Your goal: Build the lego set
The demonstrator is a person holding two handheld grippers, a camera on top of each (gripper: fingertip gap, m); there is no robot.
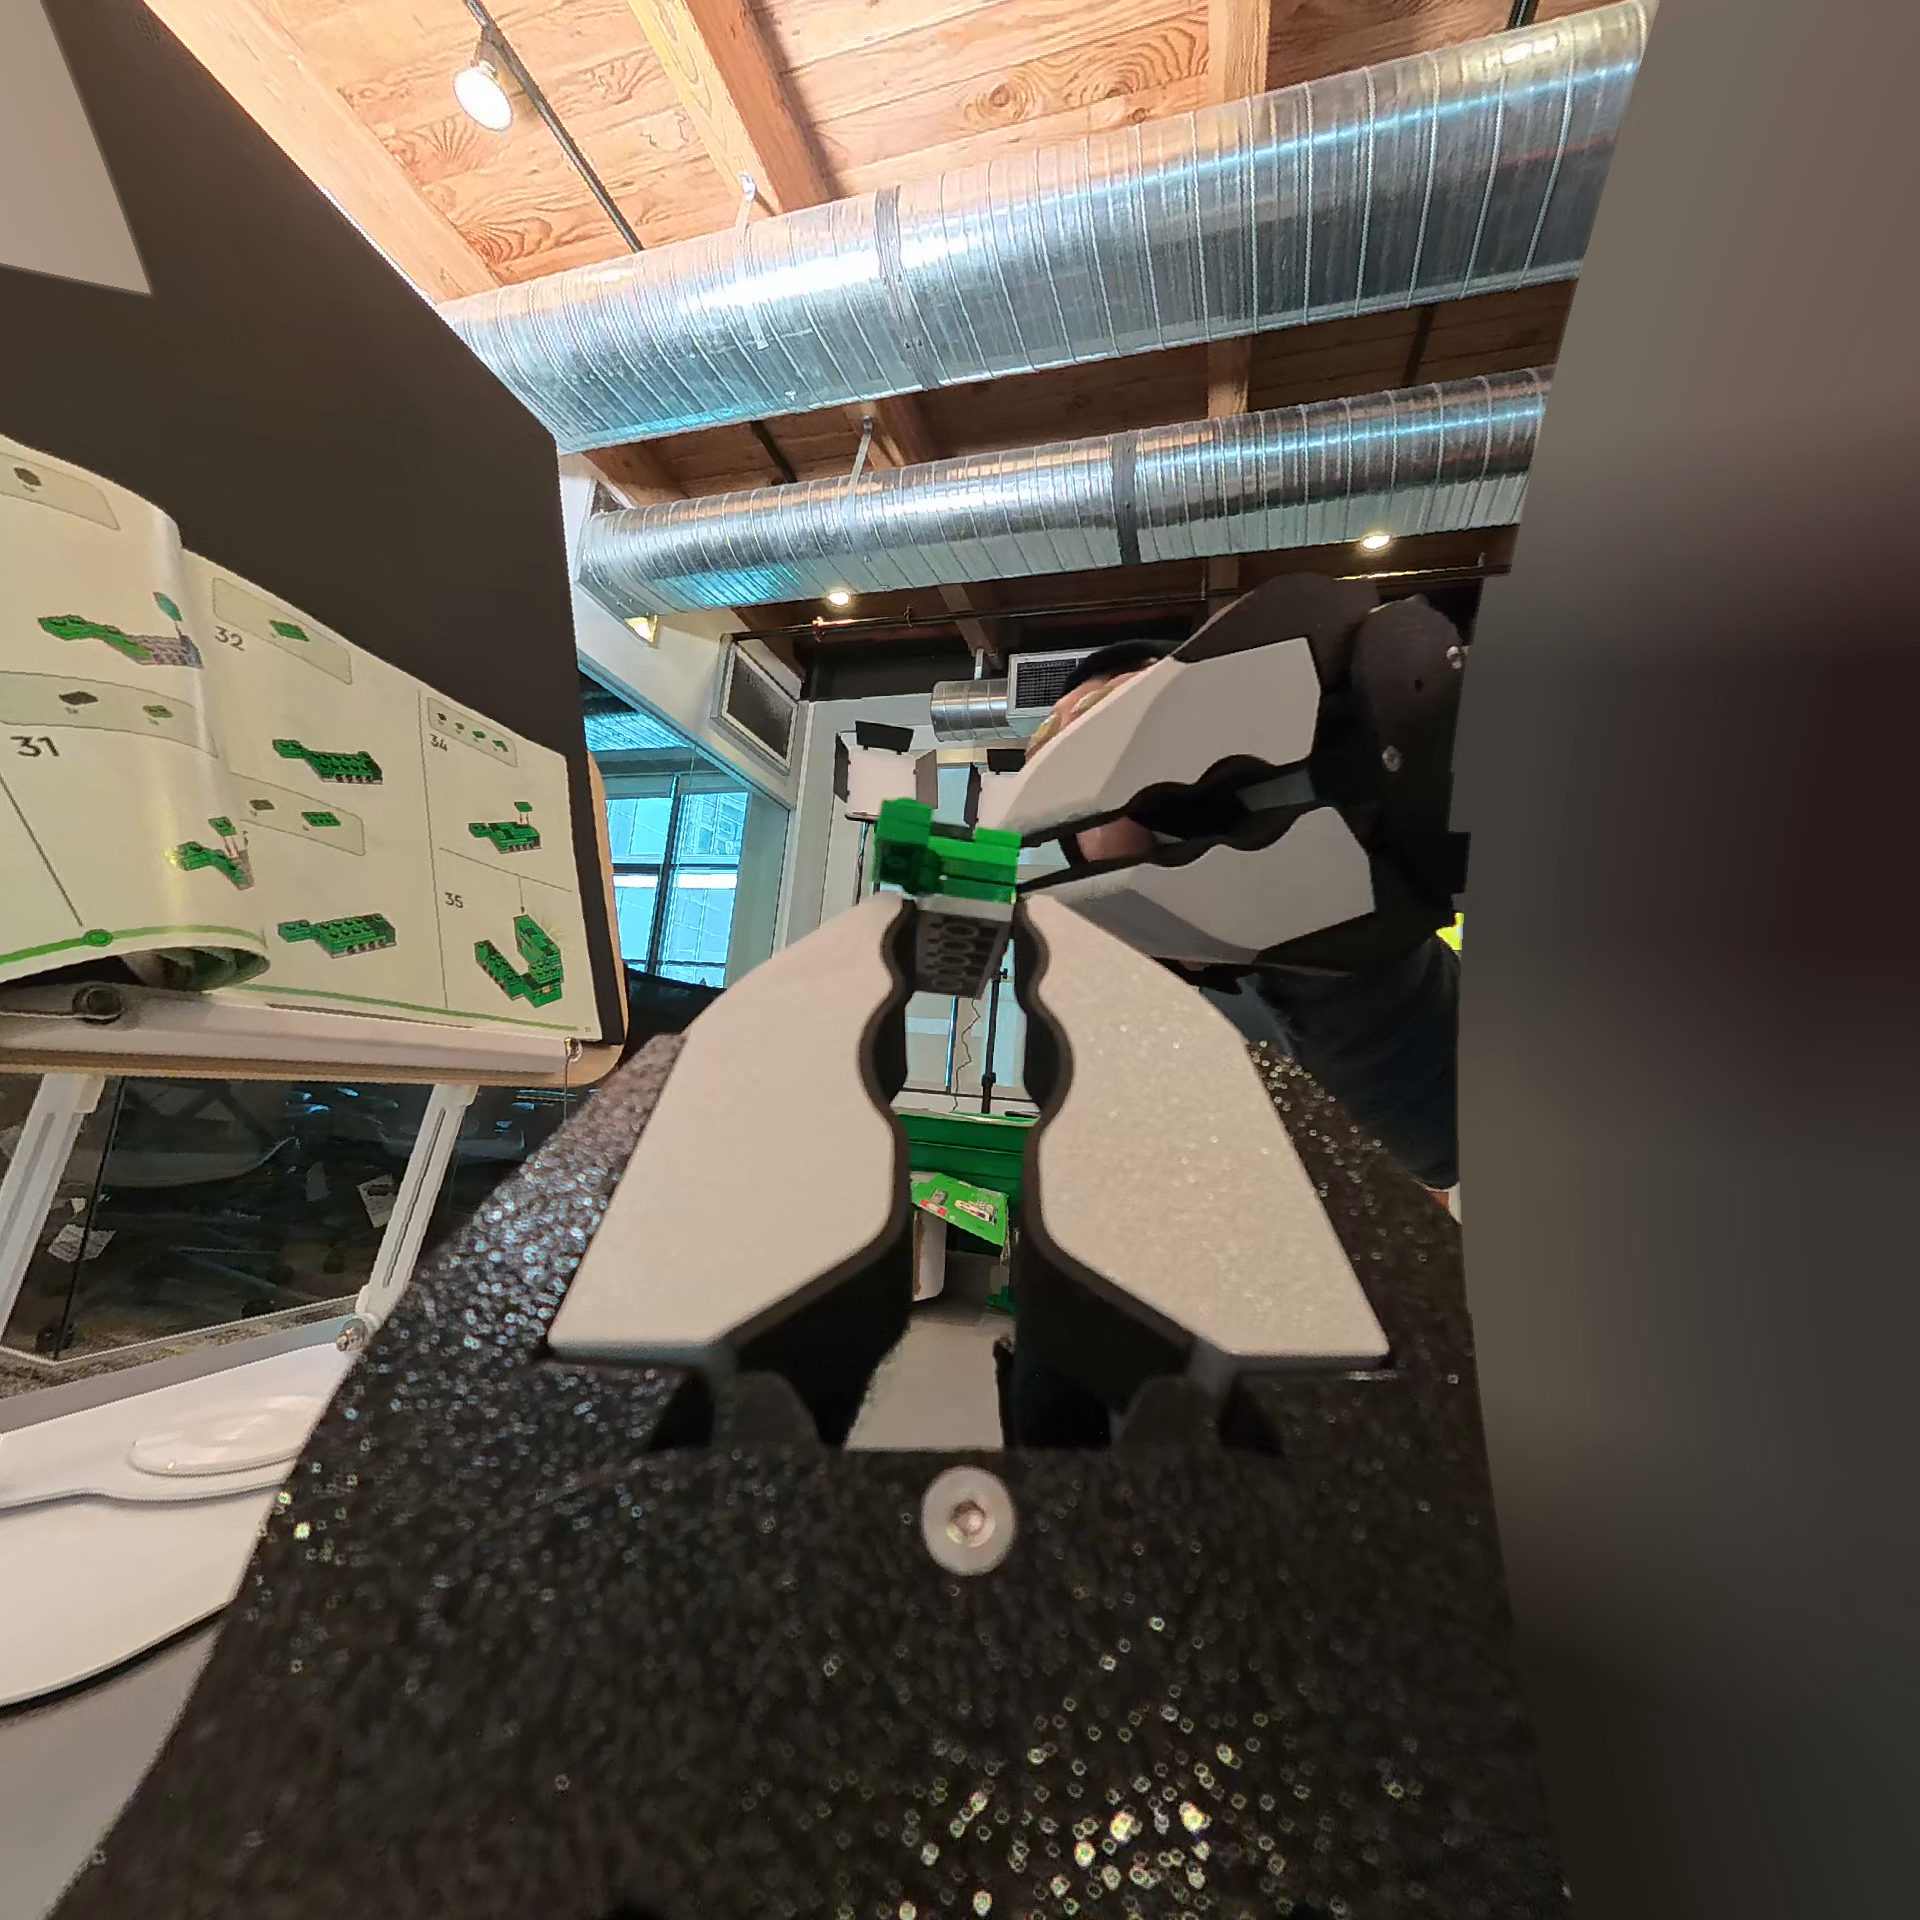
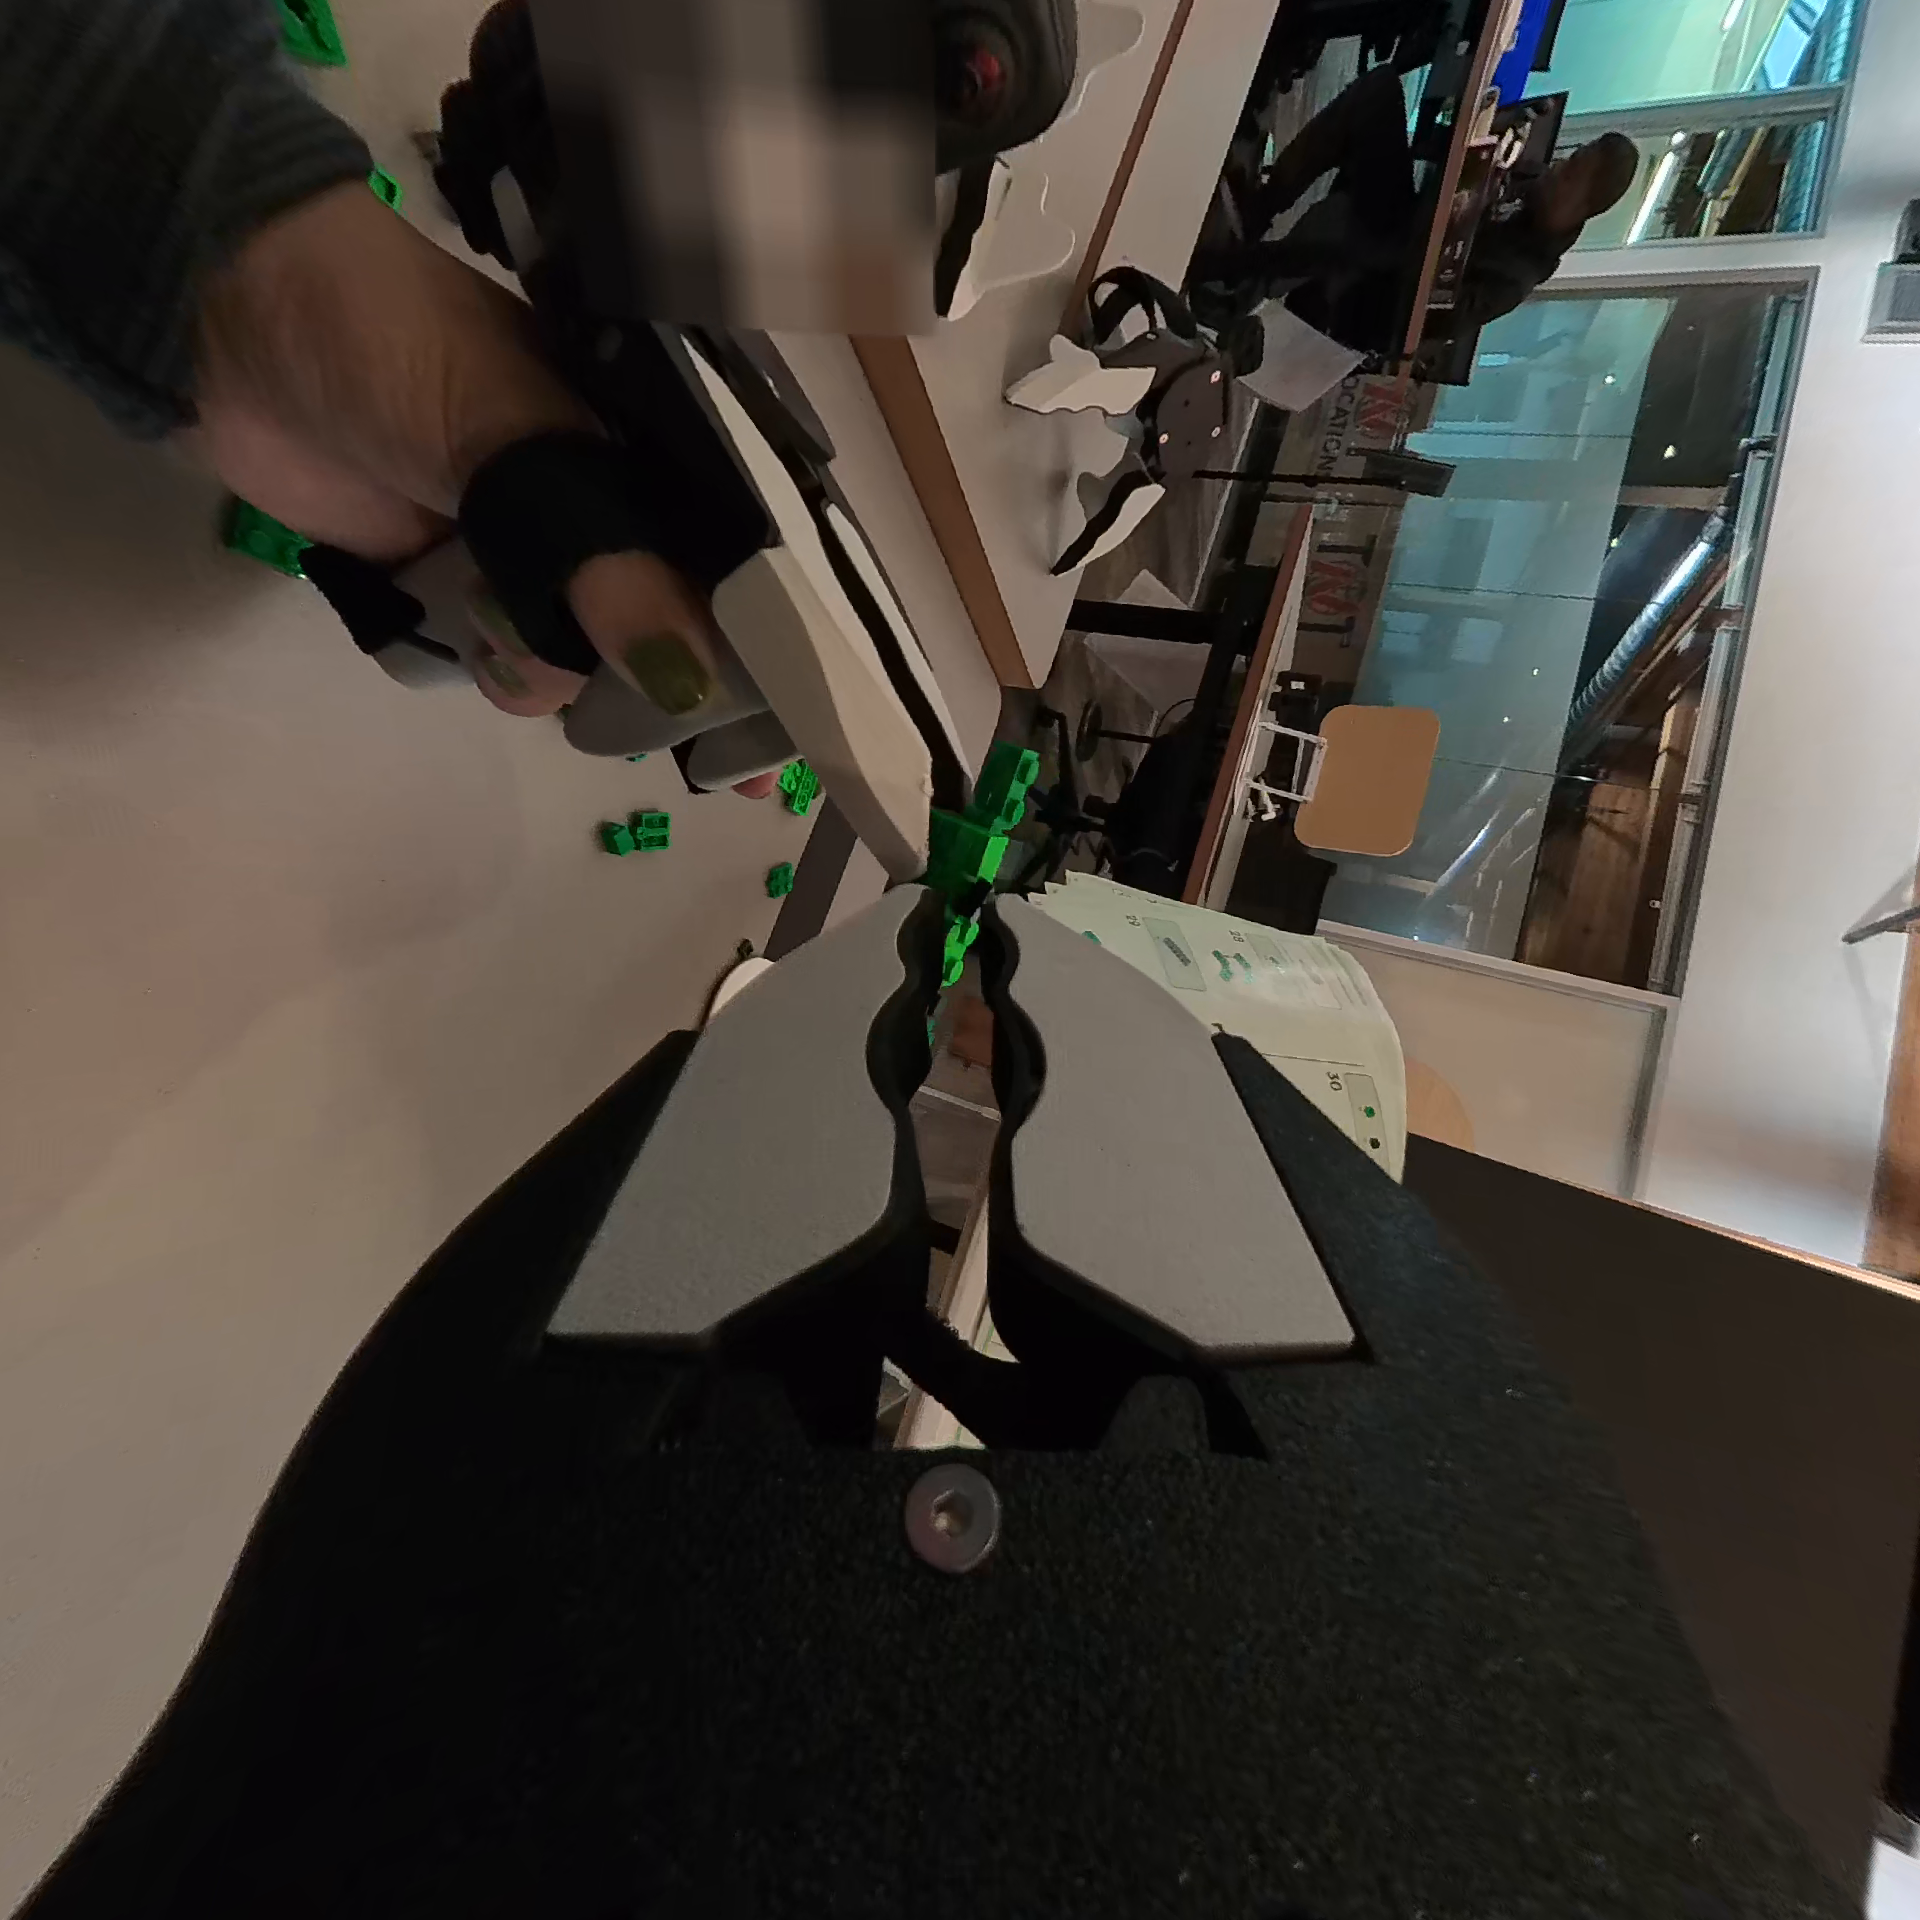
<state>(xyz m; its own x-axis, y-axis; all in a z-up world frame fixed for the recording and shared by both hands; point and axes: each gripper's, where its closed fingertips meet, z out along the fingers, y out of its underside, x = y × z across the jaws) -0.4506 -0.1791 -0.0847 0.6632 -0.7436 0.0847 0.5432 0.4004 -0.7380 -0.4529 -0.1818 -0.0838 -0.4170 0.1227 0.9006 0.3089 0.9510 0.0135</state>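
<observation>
Above a white table (image 2: pixel 156 1039) strewn with loose green bricks (image 2: pixel 636 833), both tongs clench one light, rigid, snap-apart green Lego assembly (image 1: pixel 951 854): left gripper (image 1: pixel 961 920) low, right gripper (image 2: pixel 951 914) sideways.

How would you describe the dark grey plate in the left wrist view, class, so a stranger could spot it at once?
Start at the open instruction booklet propped on the left, then move right to the left claw rising from the bottom. The dark grey plate is pinched between its tips, directly under the green brick cluster held by the right claw. Unlike the bright green bricks, it is dark grey.
</observation>
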